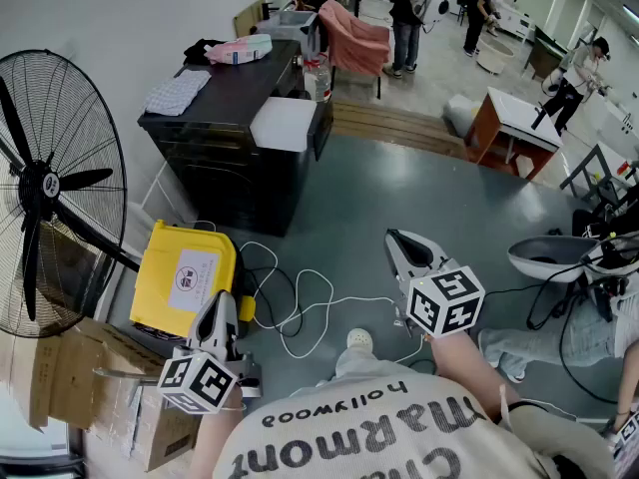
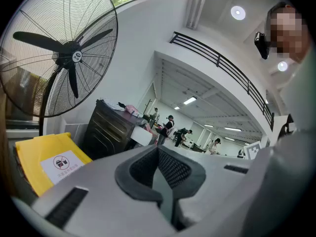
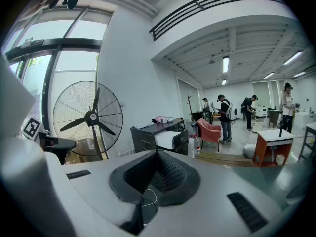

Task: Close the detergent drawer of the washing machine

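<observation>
The person's grey shirt (image 1: 369, 427) reads "hollywood" and "maRmont"; the label on the yellow plastic box (image 1: 185, 277) beside the black washing machine (image 1: 235, 168) is too small to read. The machine's white detergent drawer (image 1: 285, 123) stands pulled out. Well short of it, the left gripper (image 1: 222, 305) and right gripper (image 1: 401, 245) point nearly level, jaws closed on nothing

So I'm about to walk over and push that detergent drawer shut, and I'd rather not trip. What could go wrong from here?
1. The white cable lies in loose loops on the floor between you and the washing machine, so it could catch a foot.
2. The open drawer juts out close to a bottle, and a wide or careless push might knock that over.
</observation>
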`<state>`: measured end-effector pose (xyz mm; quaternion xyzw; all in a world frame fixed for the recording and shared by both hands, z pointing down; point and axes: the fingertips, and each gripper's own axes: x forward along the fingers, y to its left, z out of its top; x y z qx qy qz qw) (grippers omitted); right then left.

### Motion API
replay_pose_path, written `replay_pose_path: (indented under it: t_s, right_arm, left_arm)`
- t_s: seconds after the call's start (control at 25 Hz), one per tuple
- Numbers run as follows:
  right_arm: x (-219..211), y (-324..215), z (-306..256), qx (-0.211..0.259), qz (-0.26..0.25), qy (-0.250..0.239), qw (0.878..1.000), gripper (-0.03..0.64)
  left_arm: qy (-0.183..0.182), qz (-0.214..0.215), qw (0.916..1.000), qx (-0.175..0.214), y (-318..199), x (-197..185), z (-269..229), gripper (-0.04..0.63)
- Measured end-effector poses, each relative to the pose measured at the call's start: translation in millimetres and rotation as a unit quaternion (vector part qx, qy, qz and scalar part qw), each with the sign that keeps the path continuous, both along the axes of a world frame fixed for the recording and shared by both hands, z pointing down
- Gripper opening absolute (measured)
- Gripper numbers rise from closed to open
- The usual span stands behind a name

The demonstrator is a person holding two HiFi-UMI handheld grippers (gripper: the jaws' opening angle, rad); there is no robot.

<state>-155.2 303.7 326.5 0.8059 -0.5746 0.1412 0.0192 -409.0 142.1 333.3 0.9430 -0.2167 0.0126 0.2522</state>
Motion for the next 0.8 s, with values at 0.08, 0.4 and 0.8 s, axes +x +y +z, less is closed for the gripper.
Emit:
replay_pose_path:
  t_s: [0.08,0.4,0.8]
  right_arm:
    - [-3,2,2,-0.001,0.001,0.000,1.000,0.028]
    - [-3,9,9,-0.012,0.002,0.001,1.000,0.028]
    - [80,-30,20,0.003,-0.003,-0.031,1.000,0.028]
  left_arm:
    - [0.000,0.002,1.0000,0.000,2,-2,1,0.008]
    - [-0.004,0.002,0.9999,-0.012,4,-2,9,0.008]
    - [-0.007,-0.040,0.9990,-0.017,-29,50,13,0.008]
